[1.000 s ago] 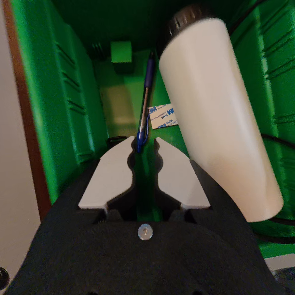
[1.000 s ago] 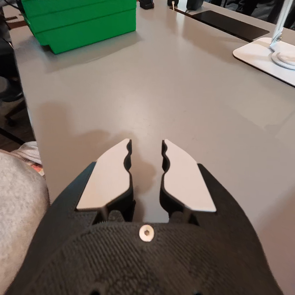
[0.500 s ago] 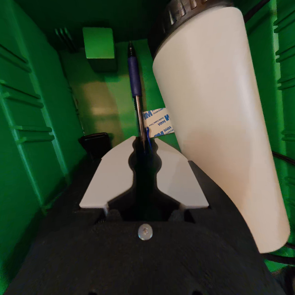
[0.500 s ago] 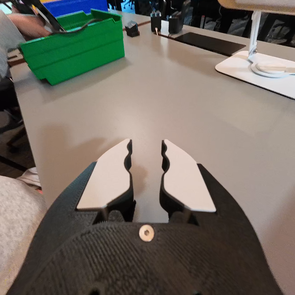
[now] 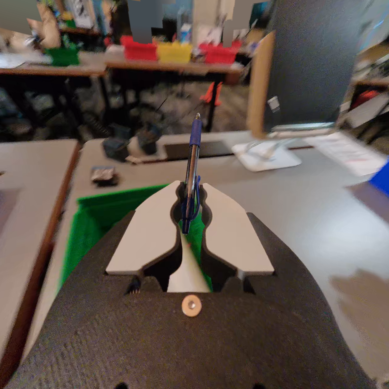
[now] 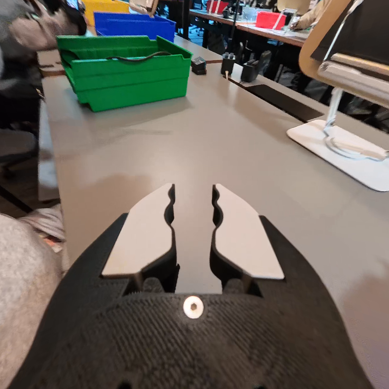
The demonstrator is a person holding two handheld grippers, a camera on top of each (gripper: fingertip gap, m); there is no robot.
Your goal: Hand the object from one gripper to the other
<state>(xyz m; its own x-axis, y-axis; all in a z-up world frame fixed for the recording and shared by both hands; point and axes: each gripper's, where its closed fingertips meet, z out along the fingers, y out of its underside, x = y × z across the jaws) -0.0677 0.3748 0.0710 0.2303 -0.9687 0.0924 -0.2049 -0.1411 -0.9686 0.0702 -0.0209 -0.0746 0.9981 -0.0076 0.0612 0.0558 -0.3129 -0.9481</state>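
My left gripper (image 5: 191, 185) is shut on a blue pen (image 5: 193, 160) near its clip end. The pen sticks up and forward past the fingertips, tip away from me, above the green bin (image 5: 101, 212). A white bottle (image 5: 187, 271) shows through the gap between the fingers, below in the bin. My right gripper (image 6: 193, 186) is open and empty, held over the grey table (image 6: 210, 147). The green bin (image 6: 126, 71) stands far ahead of it on the left, with a black cable across its top. Neither gripper shows in the other's view.
A white monitor stand (image 6: 345, 153) sits on the table at the right, also in the left wrist view (image 5: 267, 155). Small black blocks (image 6: 237, 65) stand at the table's far edge. A blue bin (image 6: 134, 25) is behind the green one. A person's grey sleeve (image 6: 23, 284) is at lower left. One gripper's finger ends stand about 45 centimetres off the other's.
My left gripper closed on the pen inside the green bin and lifted it out, now above the bin. My right gripper tilted up and stayed open.
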